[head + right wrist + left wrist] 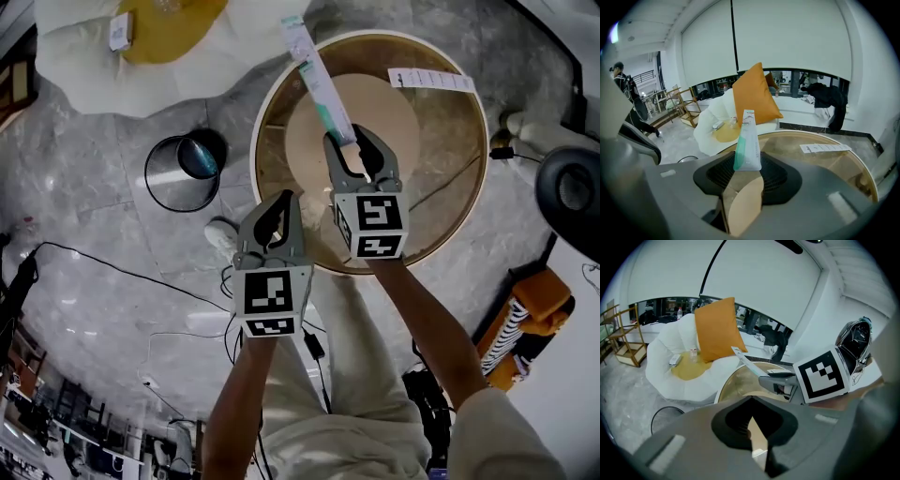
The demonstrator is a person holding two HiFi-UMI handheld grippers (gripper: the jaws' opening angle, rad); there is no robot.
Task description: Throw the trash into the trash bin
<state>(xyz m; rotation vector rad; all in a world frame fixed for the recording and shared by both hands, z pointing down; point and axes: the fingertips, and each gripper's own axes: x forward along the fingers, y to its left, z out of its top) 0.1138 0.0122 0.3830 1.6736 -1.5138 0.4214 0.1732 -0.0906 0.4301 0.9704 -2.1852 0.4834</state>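
The long, flat white-and-green plastic packet is clamped by its near end in the right tongs, above the round, wood-rimmed glass worktop. Its long axis runs away from the person and slightly left, with the far end past the far rim. The left tongs, together and empty, hang at the near-left rim. Open grey marble floor lies to the left, where the black round wire-rimmed bin stands well apart from the packet.

1. Floor, left of frame: glossy, polished grey stone.
2. Round worktop: smooth glassy top, pale wood-look rim.
3. Packet, upper centre: glossy plastic, clear and teal.
4. Right claw and left claw: matt grey plastic.
5. Cushion: matt orange cloth.
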